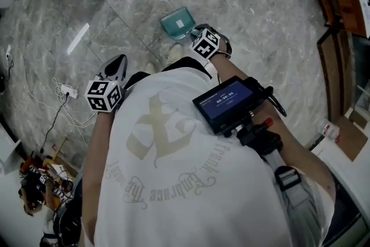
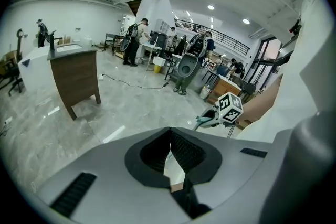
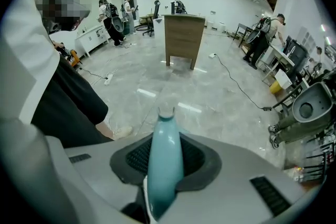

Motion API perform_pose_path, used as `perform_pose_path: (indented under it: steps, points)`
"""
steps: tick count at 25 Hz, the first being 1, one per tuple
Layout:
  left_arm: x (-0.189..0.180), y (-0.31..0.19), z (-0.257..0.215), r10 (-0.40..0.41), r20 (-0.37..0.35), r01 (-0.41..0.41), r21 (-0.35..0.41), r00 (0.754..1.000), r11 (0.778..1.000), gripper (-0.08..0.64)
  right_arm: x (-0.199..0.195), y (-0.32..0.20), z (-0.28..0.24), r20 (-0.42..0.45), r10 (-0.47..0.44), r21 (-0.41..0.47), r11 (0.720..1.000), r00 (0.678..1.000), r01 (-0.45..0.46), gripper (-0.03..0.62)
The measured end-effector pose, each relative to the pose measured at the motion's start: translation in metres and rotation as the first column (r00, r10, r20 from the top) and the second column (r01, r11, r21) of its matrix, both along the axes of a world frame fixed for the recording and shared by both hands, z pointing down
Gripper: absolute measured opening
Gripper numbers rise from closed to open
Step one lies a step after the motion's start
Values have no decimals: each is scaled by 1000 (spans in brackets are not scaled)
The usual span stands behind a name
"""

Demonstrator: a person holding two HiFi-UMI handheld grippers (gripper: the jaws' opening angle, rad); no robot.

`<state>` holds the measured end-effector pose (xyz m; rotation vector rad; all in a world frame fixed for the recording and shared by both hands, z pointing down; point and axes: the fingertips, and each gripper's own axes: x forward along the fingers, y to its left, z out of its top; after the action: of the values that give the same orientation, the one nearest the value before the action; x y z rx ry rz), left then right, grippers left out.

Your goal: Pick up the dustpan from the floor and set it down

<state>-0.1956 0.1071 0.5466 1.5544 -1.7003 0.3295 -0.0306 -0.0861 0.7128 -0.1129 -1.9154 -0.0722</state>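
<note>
The dustpan (image 1: 176, 23), a teal plastic scoop, is lying low over the grey marble floor (image 1: 248, 3) just ahead of the person's shoe (image 1: 175, 53); whether it is resting on the floor or already hanging just clear of it cannot be told from the head view. Its long, rounded handle (image 3: 164, 165) is running up between the jaws of the right hand-held gripper (image 1: 196, 33), and the ribbed pads are pressing on both sides of it, so the right hand-held gripper is gripping the dustpan by the handle.

Judging by the look of it, the dustpan is going to feel light and stiff, but the glossy, tapering handle is looking slippery. A grip midway along the handle seems the sensible hold, since the scoop end is likely to swing down if the grip is slack.

The left hand-held gripper (image 1: 118, 63) is hanging well apart on the other side of the body, jaws together and carrying nothing.
</note>
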Motion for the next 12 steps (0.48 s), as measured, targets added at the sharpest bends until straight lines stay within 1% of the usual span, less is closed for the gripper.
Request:
perform_pose_path:
  steps: [6, 12]
  points:
    - [-7, -28, -4, 34, 4, -34, 27, 999, 999, 12, 7, -13, -18, 28, 41, -3, 999, 999, -41, 106]
    - [-14, -72, -7, 103, 19, -104, 65, 994, 992, 12, 14, -31, -35, 74, 113, 1, 994, 991, -113, 106]
